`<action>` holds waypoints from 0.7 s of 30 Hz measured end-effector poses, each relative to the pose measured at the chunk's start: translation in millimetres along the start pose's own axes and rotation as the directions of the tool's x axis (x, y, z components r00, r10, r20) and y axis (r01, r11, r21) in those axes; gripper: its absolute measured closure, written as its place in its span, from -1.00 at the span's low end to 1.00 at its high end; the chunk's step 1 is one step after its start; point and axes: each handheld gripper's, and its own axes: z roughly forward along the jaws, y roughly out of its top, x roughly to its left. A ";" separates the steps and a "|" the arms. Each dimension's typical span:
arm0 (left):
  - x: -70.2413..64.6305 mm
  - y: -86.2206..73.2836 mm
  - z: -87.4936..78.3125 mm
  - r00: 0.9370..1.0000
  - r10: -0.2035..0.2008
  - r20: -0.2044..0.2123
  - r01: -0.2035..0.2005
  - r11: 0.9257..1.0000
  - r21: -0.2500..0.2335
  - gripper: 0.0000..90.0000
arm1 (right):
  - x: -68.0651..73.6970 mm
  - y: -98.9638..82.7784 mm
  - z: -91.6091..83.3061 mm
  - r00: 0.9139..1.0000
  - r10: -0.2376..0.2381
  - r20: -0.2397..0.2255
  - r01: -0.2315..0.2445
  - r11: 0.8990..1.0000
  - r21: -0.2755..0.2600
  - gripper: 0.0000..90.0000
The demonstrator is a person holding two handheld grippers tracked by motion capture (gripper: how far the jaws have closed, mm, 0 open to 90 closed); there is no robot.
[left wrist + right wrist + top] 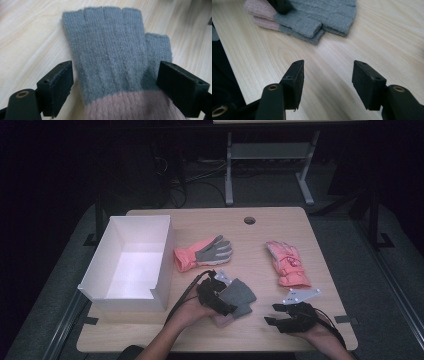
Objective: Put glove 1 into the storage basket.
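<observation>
A grey knitted fingerless glove [240, 295] [112, 55] with a dusty pink cuff lies flat on the wooden table near the front. In the right gripper view it rests on top of a second glove [312, 35] of the same kind. My left gripper [216, 296] [116, 75] is open, with a jaw on each side of the glove close to the cuff and the wool lying loose between them. Over bare wood to the right, my right gripper [270, 315] [328, 75] is open with nothing between its jaws.
A white open box [135, 225] stands at the table's left. A pink glove with a grey palm [205, 252] lies beside it, and a pink padded glove [286, 262] lies to the right. A cable hole [249, 220] sits near the far edge.
</observation>
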 end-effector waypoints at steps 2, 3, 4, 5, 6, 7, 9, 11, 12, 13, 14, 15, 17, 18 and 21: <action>-0.9 -0.5 3.2 1.000 0.005 -0.003 -0.005 1.000 0.020 -0.71 | -0.2 0.0 -0.5 1.000 0.005 0.004 -0.005 1.000 -0.002 -0.05; -2.0 -0.9 5.2 1.000 0.003 -0.002 -0.003 1.000 0.019 -0.71 | -0.4 0.0 -0.7 1.000 0.007 0.004 -0.007 1.000 -0.003 -0.05; -2.3 -0.8 5.6 1.000 0.009 -0.002 -0.009 1.000 0.021 -0.71 | -1.1 0.1 -0.9 1.000 0.005 0.004 -0.005 1.000 0.000 -0.05; -3.1 -0.7 6.3 1.000 0.001 -0.002 -0.001 1.000 0.015 -0.71 | -1.4 0.0 -0.7 1.000 0.006 0.004 -0.006 1.000 -0.004 -0.05; -3.1 -0.8 6.3 1.000 0.003 0.001 -0.003 1.000 0.019 -0.70 | -1.7 0.1 -0.7 1.000 0.008 0.005 -0.008 1.000 -0.005 -0.05; -3.8 -1.1 7.0 1.000 -0.002 0.012 0.002 1.000 0.017 -0.70 | -1.8 0.1 -0.7 1.000 0.008 0.005 -0.008 1.000 -0.006 -0.06; -4.4 -1.7 8.9 1.000 0.004 0.026 -0.004 1.000 0.022 -0.69 | -1.7 0.2 -0.8 1.000 0.008 0.005 -0.008 1.000 -0.006 -0.06; -6.7 -0.8 8.8 1.000 0.016 0.022 -0.016 1.000 0.026 -0.63 | -1.5 0.4 -0.9 1.000 0.007 0.005 -0.007 1.000 -0.006 -0.07; -7.9 -0.2 8.7 1.000 0.017 0.024 -0.017 0.999 0.026 -0.58 | -1.4 0.6 -0.8 1.000 0.006 0.004 -0.006 1.000 -0.008 -0.07; -8.4 0.0 8.5 1.000 0.018 0.026 -0.019 0.999 0.027 -0.52 | -1.3 0.8 -0.6 1.000 0.004 0.004 -0.004 1.000 -0.009 -0.08; -9.4 0.4 8.1 0.999 0.016 0.029 -0.017 1.000 0.026 -0.45 | -1.1 0.9 -0.5 1.000 0.004 0.005 -0.004 1.000 -0.010 -0.10; -10.3 0.7 7.8 0.999 0.013 0.040 -0.014 1.000 0.022 -0.35 | -1.0 1.0 -0.4 1.000 0.006 0.007 -0.006 1.000 -0.010 -0.11; -10.4 1.2 6.9 0.998 0.011 0.057 -0.012 1.000 0.027 -0.16 | -1.1 1.3 -0.5 1.000 0.014 0.007 -0.014 1.000 -0.011 -0.15; -10.0 1.4 6.7 0.997 0.008 0.071 -0.010 1.000 0.027 -0.05 | -1.1 1.3 -0.6 1.000 0.014 0.009 -0.014 1.000 -0.012 -0.17; -8.3 1.8 6.2 0.995 -0.004 0.100 0.000 0.999 0.033 0.14 | -2.0 1.1 0.2 1.000 0.021 0.016 -0.021 1.000 -0.009 -0.25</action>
